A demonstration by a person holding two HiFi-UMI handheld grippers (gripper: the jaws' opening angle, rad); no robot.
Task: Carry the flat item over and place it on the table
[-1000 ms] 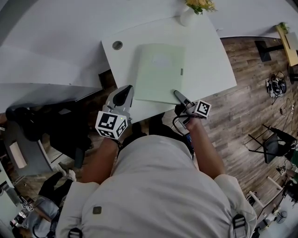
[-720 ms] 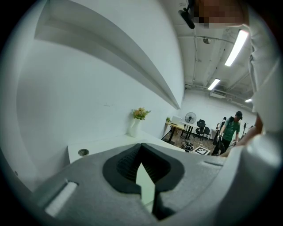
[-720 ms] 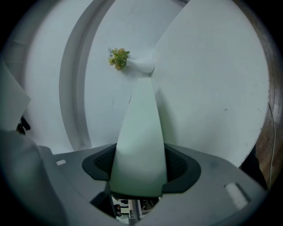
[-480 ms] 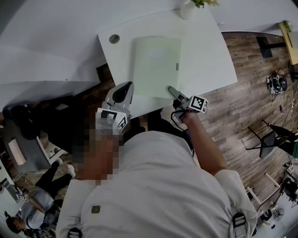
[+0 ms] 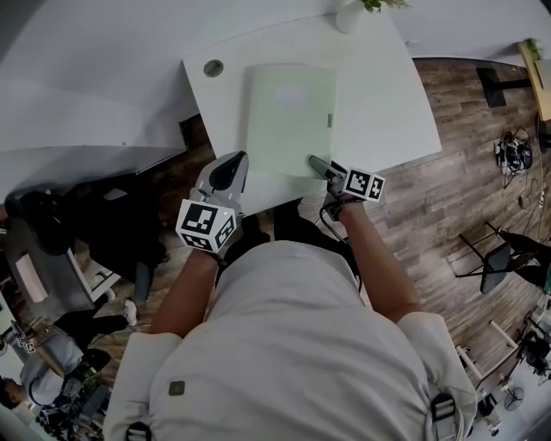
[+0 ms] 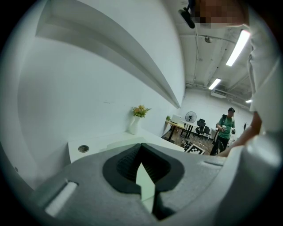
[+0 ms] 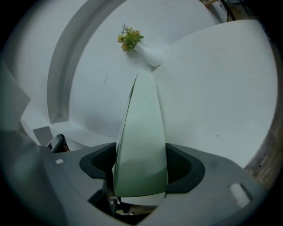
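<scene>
The green folder lies flat by the front edge of the tabletop, my right gripper just spreading its jaws apart around the folder's near right corner, my left gripper closed and empty; release looks underway, so next I would back straight out.

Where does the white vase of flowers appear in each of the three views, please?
Head view: the white vase is at the top edge, partly cropped, on the white table's far end.
Left gripper view: the vase stands just left of centre.
Right gripper view: the vase is upper centre, leaning in the picture.
Shared landmark: the white table under it, where the pale green folder lies.
</scene>
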